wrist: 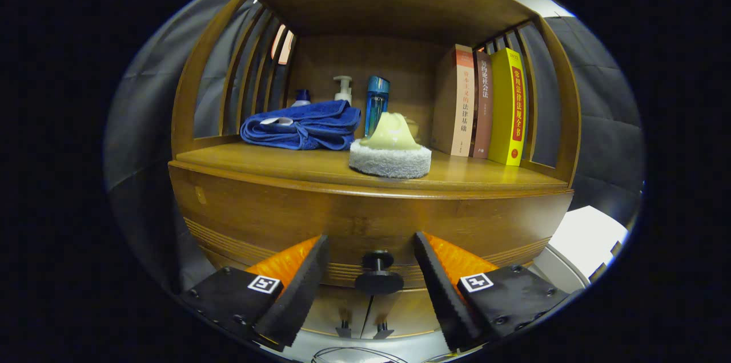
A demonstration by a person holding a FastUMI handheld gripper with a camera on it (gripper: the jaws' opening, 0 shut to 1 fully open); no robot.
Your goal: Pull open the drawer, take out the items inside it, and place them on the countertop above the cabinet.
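A wooden cabinet stands right in front of me, its closed drawer front [365,220] bowed across the view. The drawer's round black knob [378,273] sits between my two fingers, level with their tips. My gripper [371,251] is open, with a gap on each side of the knob and neither finger touching it. Above the drawer is the countertop [297,166], a wooden shelf surface. What lies inside the drawer is hidden.
On the countertop rest a folded blue towel [302,126], a white pump bottle [343,89], a blue bottle [376,101], a round fluffy polishing pad with a yellow cone [390,152], and three upright books [485,106]. Below the drawer are two cabinet doors with small handles [362,329].
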